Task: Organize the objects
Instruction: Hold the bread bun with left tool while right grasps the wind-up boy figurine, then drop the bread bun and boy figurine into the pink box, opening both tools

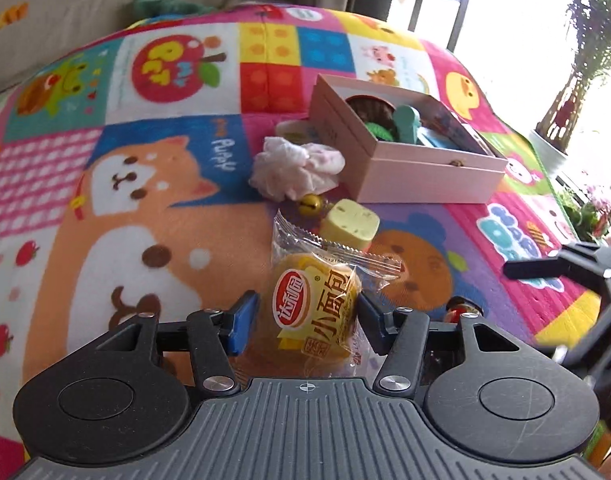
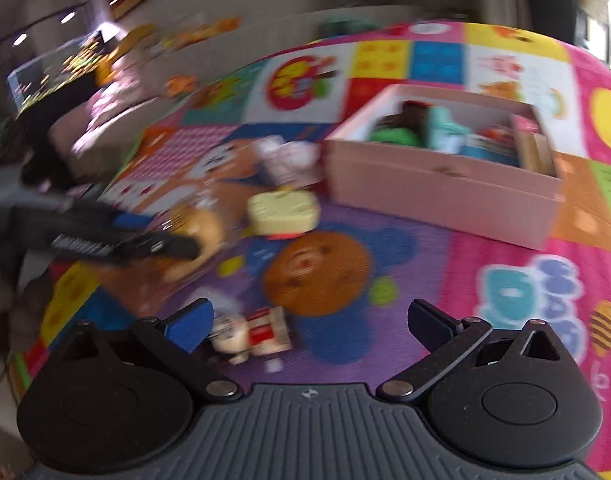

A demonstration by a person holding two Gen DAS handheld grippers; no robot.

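The left tool [image 1: 305,320] straddles a small wrapped bread bun [image 1: 315,310] in a clear packet with yellow and red print, which lies on the colourful cartoon play mat [image 1: 145,208]. Its blue pads [image 1: 241,320] sit at either side of the packet, but whether they actually press on it cannot be told.

Just beyond the bun lie a pale yellow cheese-shaped block [image 1: 351,222], a small gold bell [image 1: 309,205] and a crumpled pink-and-white cloth [image 1: 293,168]. Behind them stands an open pink box [image 1: 425,176] already holding several toys.

The right tool [image 2: 311,326] is released, its jaws spread wide above the mat, with a small red-and-white toy figure [image 2: 253,334] lying near its left pad. This view is blurred.
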